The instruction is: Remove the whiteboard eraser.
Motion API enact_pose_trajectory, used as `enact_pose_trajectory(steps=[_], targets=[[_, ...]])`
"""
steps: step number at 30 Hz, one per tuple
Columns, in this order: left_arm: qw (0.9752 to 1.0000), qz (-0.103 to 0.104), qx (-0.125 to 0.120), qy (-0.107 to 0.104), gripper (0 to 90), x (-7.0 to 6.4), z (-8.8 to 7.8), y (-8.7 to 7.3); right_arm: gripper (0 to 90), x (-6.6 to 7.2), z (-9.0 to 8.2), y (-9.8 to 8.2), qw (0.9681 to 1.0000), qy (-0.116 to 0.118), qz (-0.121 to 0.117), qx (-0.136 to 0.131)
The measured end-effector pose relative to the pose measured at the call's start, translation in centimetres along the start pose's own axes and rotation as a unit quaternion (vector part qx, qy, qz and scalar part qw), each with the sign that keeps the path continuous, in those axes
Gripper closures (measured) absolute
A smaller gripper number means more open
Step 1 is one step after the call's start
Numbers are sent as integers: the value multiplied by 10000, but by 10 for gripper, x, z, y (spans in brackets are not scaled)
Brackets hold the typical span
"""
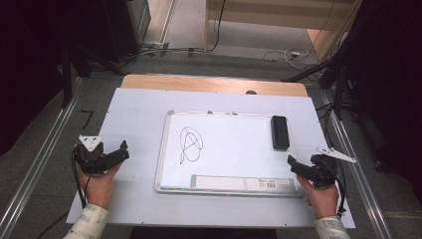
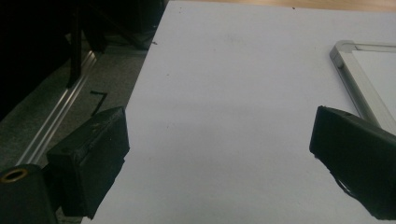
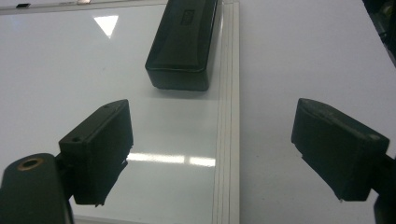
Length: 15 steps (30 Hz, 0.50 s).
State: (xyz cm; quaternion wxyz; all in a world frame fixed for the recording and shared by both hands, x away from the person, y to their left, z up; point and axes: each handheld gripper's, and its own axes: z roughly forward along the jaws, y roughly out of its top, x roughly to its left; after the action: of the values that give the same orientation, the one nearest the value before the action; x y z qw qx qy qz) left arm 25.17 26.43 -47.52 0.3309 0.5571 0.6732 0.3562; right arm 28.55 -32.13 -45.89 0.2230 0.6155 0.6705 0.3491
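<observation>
A whiteboard (image 1: pixel 234 149) with a metal frame lies flat on the table, a black scribble (image 1: pixel 190 145) drawn on its left half. A black eraser (image 1: pixel 279 132) rests on the board's right edge. In the right gripper view the eraser (image 3: pixel 184 42) lies ahead of the jaws, which stand wide apart over the board's frame (image 3: pixel 228 140). My right gripper (image 1: pixel 294 167) is open at the board's lower right corner. My left gripper (image 1: pixel 121 152) is open over the bare table left of the board, its jaws empty (image 2: pixel 219 158).
A long white strip with a barcode label (image 1: pixel 234 182) lies along the board's bottom edge. The table is covered by a pale sheet (image 1: pixel 134 124); a wooden edge (image 1: pixel 214 83) shows at the back. Cables and stand legs (image 1: pixel 318 69) lie on the floor around it.
</observation>
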Motion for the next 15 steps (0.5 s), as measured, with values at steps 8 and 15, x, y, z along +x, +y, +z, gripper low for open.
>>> enact_pose_trajectory(steps=[8,15], targets=[[10000,-33,9,-77,54,-4,0,0,126,6,2,4,10000,24,-12,1],[9999,28,-8,-121,54,-6,0,0,139,13,15,18,10000,6,-41,15]])
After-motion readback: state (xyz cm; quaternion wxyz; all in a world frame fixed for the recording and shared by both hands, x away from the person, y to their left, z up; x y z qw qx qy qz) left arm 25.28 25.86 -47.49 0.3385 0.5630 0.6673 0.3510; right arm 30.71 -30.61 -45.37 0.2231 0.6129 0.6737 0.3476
